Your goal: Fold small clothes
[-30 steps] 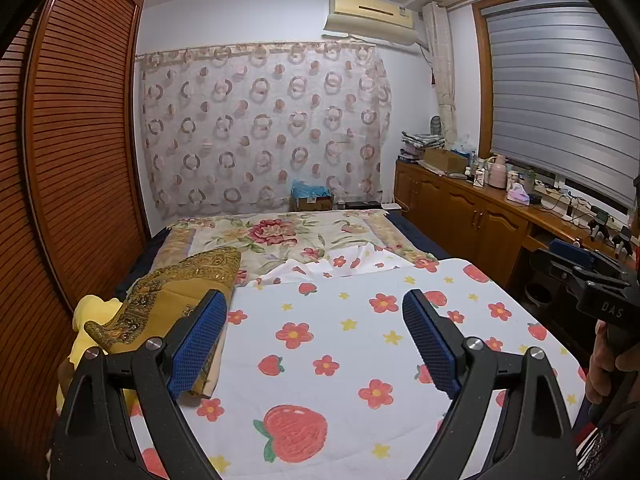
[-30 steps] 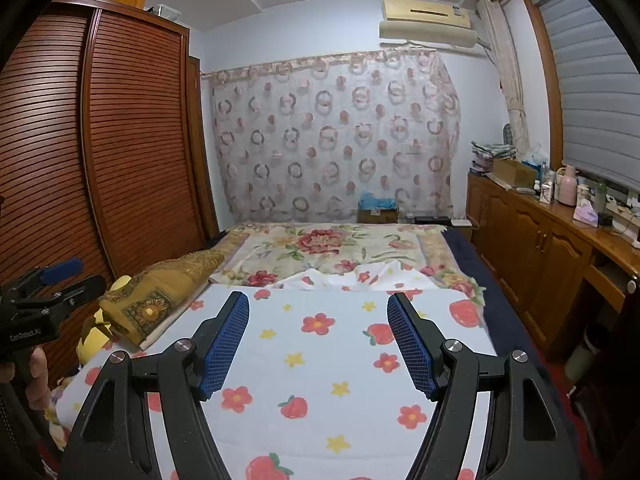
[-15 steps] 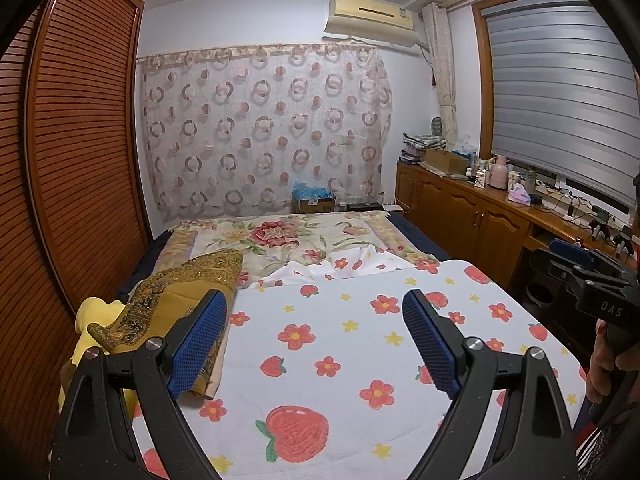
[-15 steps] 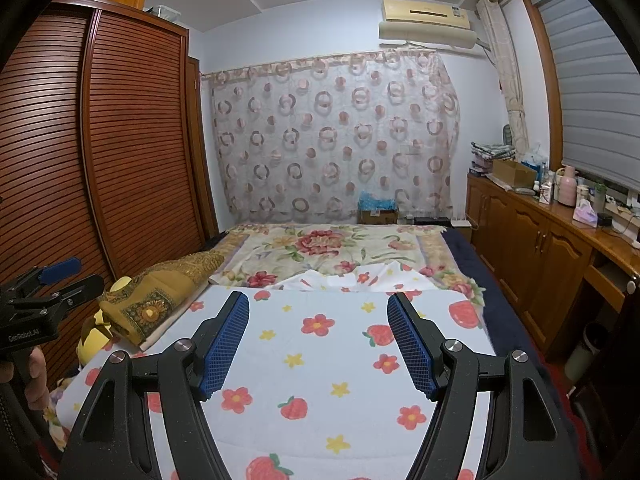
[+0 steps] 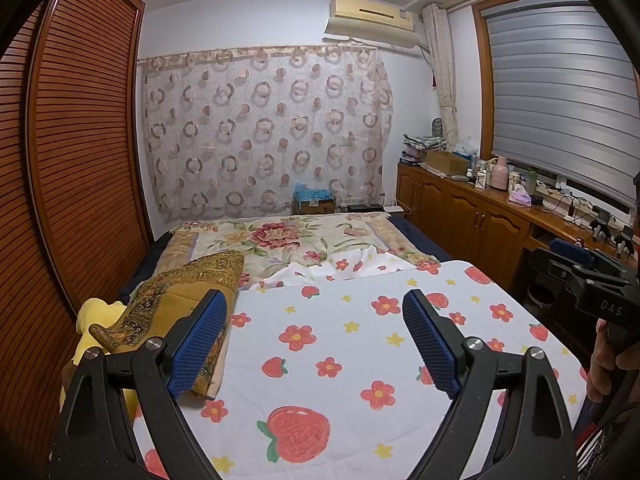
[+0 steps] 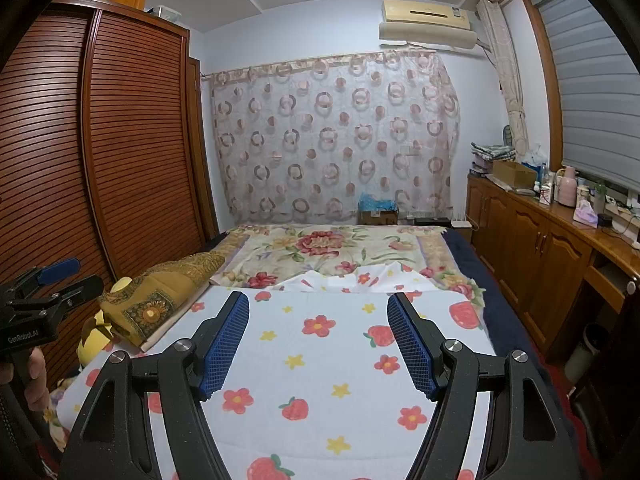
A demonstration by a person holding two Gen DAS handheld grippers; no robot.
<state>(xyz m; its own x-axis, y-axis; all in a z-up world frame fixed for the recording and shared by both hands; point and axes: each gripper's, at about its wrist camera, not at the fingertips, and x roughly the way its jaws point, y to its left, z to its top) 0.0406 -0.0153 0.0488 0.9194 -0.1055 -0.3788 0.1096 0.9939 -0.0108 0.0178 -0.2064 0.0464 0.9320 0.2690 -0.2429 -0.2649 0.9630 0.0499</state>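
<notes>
Left wrist view: the left gripper (image 5: 314, 334) hangs above the bed, blue pads spread wide with nothing between them. Below lies a white sheet (image 5: 344, 360) printed with strawberries and flowers, flat across the near end of the bed. Along its left edge sits a folded mustard patterned cloth (image 5: 172, 304), a yellow item (image 5: 94, 314) tucked just beside it. At the right border, the right gripper (image 5: 580, 276) shows, held in a hand (image 5: 604, 364).

Right wrist view: the right gripper (image 6: 318, 342) is also parted, jaws empty over the sheet (image 6: 320, 360). The mustard cloth (image 6: 160, 300) rests at the sheet's far left corner. No small garment for folding can be made out on the sheet. The left gripper (image 6: 48, 284) peeks in at the left border.
</notes>
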